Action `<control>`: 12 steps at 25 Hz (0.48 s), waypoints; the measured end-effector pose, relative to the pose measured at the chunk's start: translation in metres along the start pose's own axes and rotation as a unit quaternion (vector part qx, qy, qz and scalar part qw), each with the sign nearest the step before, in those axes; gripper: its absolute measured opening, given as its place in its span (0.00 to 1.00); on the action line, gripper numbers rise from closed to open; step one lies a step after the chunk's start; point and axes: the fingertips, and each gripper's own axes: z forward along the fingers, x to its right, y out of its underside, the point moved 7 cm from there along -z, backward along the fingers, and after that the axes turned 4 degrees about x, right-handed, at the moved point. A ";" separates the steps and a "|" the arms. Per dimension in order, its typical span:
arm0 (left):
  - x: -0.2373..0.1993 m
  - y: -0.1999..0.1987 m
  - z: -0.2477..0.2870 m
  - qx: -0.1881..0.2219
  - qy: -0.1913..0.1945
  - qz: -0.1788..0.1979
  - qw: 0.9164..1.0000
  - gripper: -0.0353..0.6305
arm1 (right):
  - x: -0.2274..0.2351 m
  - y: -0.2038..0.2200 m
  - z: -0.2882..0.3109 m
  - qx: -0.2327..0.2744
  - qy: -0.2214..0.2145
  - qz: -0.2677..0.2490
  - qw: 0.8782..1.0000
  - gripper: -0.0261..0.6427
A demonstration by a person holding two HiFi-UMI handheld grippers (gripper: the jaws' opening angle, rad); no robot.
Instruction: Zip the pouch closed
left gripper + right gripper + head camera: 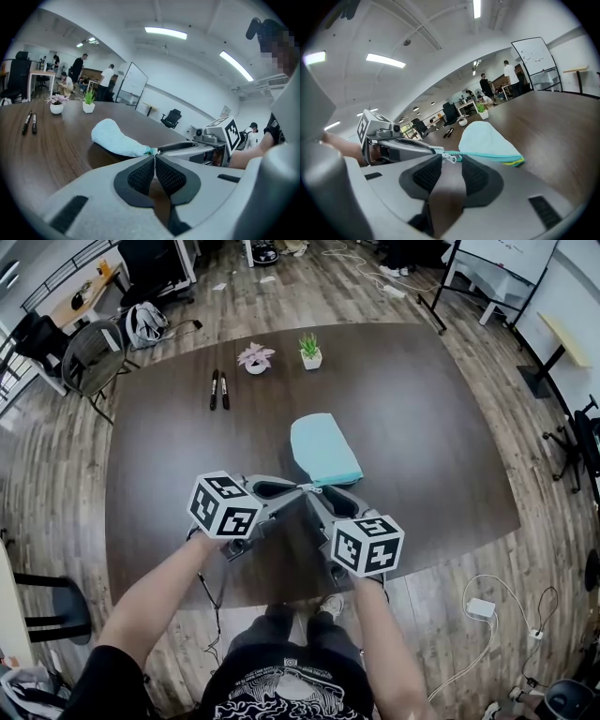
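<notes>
From above, the near end of the pouch vanishes behind the tips of the left gripper and right gripper, which meet at its 6 o'clock. The zipper pull can't be picked out from up there. Looking along the left gripper's pressed-together jaws, only a scrap of teal pokes past the tips; how much fabric is pinched stays hidden. At the pouch's 10 o'clock, two markers are too small to tell capped from uncapped. The person's arms run off the bottom edge, and a black chair at 3 o'clock is sliced by the frame. The people across the room are too small to read.
</notes>
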 end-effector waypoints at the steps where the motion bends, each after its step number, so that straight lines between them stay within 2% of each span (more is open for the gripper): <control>1: 0.000 0.000 0.000 0.000 -0.001 0.000 1.000 0.08 | 0.000 0.000 0.000 0.000 -0.001 -0.001 1.000 0.24; 4: 0.001 0.002 0.001 -0.003 -0.006 0.003 1.000 0.08 | -0.002 0.001 -0.001 0.000 -0.003 -0.004 1.000 0.18; 12: 0.000 0.006 0.002 -0.003 -0.024 0.000 1.000 0.08 | -0.001 0.001 -0.003 0.003 0.003 -0.006 1.000 0.12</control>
